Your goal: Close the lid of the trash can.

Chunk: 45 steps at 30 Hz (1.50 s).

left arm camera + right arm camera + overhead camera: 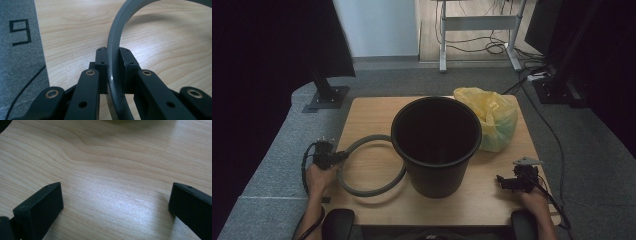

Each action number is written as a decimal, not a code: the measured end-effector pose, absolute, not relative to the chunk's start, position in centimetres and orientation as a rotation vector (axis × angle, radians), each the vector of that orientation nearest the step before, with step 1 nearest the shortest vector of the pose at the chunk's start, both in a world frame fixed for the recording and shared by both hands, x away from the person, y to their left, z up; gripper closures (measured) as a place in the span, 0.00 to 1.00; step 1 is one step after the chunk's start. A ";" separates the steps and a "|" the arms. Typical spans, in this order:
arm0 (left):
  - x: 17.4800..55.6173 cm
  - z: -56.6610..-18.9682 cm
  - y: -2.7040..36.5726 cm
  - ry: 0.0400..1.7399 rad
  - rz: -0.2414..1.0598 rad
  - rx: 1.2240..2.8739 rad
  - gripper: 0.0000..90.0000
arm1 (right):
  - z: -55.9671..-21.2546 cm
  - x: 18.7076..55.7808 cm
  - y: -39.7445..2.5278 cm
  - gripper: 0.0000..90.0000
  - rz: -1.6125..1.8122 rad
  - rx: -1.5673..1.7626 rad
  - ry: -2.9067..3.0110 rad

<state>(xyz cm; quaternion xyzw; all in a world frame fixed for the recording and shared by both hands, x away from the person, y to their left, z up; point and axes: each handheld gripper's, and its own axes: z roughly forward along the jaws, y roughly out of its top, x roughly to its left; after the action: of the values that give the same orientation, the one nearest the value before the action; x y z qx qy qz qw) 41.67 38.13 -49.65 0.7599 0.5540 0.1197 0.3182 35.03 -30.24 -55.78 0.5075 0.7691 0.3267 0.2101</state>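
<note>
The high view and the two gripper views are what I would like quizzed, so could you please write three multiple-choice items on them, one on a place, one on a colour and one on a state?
1. Where does the yellow plastic bag lie?
A. behind and to the right of the black plastic bucket
B. inside the bucket
C. on the floor

2. What colour is the curved plastic ring on the light wooden table?
A. red
B. grey
C. white

3. How do the grippers stand?
A. both open
B. left gripper shut on the ring, right gripper open
C. left open, right shut on the bag

Answers:
1. A, as the high view shows the bag on the table at the bucket's far right.
2. B, as it looks grey in the high view and the left gripper view.
3. B, as the left jaws clamp the ring while the right jaws stand wide apart over bare wood.
</note>
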 end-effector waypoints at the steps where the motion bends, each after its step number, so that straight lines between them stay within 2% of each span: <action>1: 41.7 -49.4 38.2 1.453 0.312 2.002 0.88 | -55.8 35.0 -30.2 0.00 0.907 1.410 2.139; 45: 42.5 -39.1 39.6 1.377 0.264 2.013 0.87 | -55.8 35.0 -30.2 0.00 0.908 1.409 2.138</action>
<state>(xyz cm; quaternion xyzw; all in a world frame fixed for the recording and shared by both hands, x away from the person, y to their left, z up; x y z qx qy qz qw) 42.45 39.56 -39.14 0.7724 0.5285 0.1012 0.3374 35.03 -30.25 -55.78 0.5071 0.7693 0.3266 0.2106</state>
